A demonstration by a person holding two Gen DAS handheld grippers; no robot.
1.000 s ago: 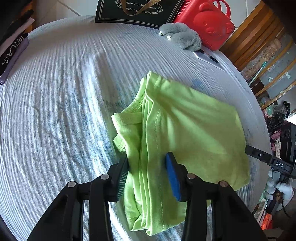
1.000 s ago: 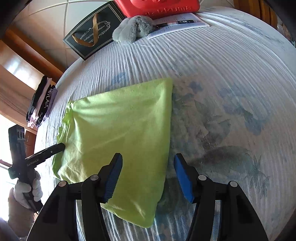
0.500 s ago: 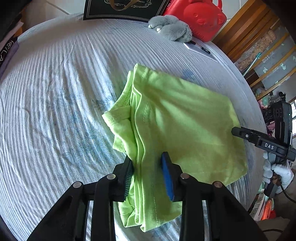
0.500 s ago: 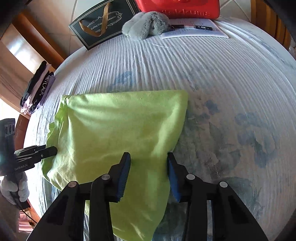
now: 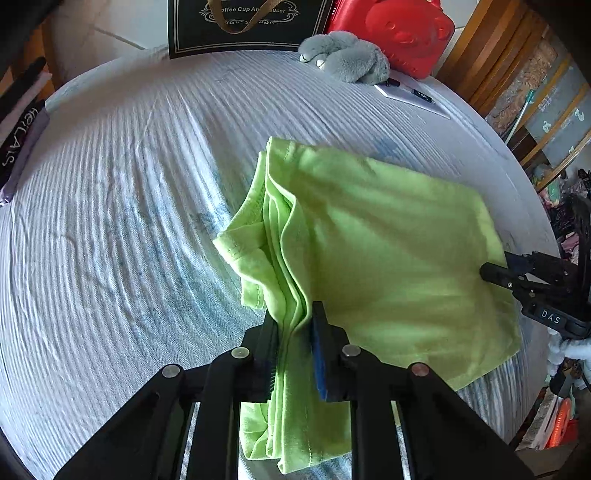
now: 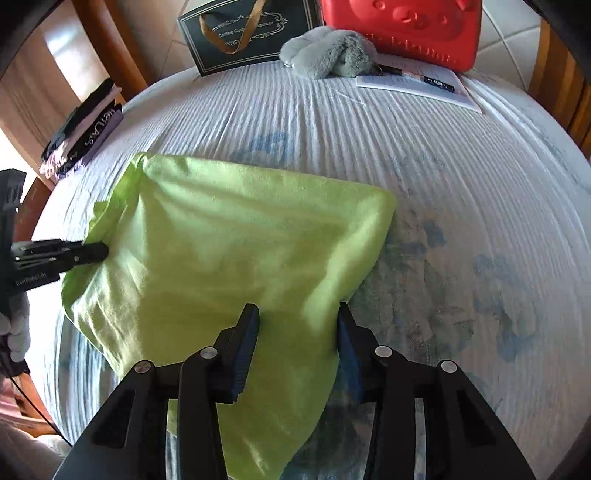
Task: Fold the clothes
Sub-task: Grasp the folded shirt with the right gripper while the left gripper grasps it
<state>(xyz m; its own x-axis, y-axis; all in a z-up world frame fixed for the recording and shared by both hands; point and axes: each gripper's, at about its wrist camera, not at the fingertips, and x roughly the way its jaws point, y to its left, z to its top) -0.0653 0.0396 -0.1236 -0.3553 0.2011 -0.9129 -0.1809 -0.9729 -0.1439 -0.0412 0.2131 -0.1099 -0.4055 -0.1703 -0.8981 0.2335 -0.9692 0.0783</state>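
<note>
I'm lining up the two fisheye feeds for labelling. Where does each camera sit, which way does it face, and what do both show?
Left wrist: on the left tongs, looking steeply down at the green shirt's layered edge pinched between its pads; right tongs show opposite.
Right wrist: on the right tongs, astride the shirt's other edge; left tongs, gloved hand show.
Shared: shirt, bed, grey plush, red case.

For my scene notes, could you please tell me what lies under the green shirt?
The green shirt lies on the white bedcover, whose faded blue print shows at the shirt's edges. Whatever lies beneath the shirt's middle is covered, so I cannot tell.
</note>
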